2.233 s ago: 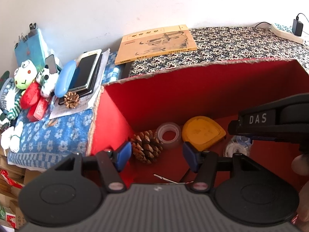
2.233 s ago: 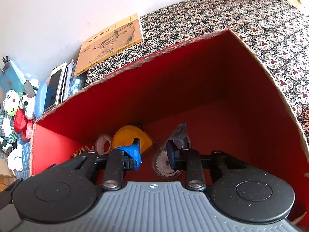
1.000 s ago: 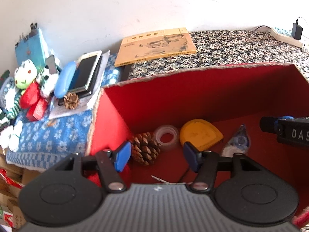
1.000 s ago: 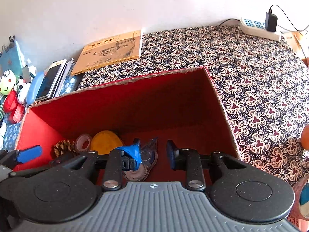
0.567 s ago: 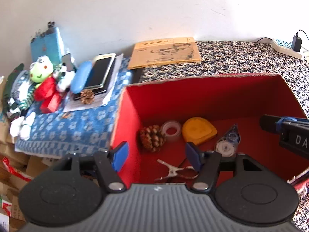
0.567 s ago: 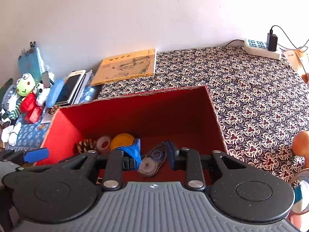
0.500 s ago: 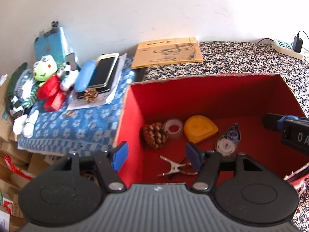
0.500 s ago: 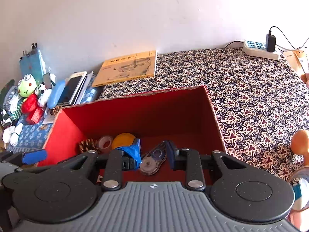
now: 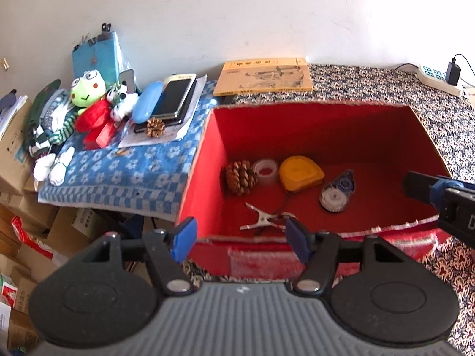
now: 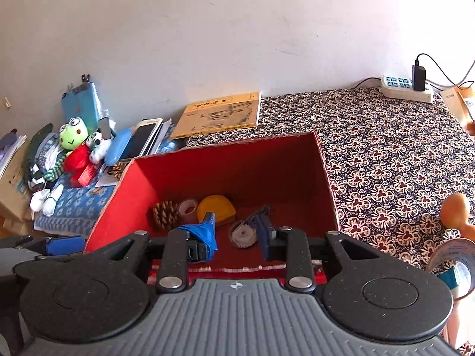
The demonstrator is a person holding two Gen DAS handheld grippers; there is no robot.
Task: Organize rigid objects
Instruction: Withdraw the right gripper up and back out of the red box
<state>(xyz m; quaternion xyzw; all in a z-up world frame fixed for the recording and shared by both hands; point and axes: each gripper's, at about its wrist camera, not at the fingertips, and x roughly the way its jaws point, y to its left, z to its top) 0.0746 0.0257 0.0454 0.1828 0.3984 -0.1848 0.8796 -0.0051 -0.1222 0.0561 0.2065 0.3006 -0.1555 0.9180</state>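
An open red box [image 9: 311, 130] stands on the patterned cloth. Lying on its floor are a pine cone [image 9: 240, 178], a clear tape roll [image 9: 265, 170], a yellow tape measure [image 9: 299, 172], a correction tape [image 9: 337, 191] and a metal clip [image 9: 264, 221]. My left gripper [image 9: 240, 237] hovers open and empty above the box's near left corner. My right gripper [image 10: 236, 233] is open and empty too, raised over the near edge of the red box [image 10: 231, 166], above the correction tape [image 10: 245, 234]. The pine cone [image 10: 164, 215] and tape measure [image 10: 216, 207] also show in the right wrist view.
Left of the box, a blue cloth [image 9: 118, 172] carries a small pine cone [image 9: 155, 127], phones [image 9: 175, 96], a blue case [image 9: 147, 105] and plush toys [image 9: 89, 89]. A yellow book [image 9: 264, 75] lies behind. A power strip [image 10: 406, 87] and a wooden gourd [image 10: 455, 210] are to the right.
Both grippers have pulled back and up out of the red box, so the whole box and the metal clip now show. The objects inside stay put.
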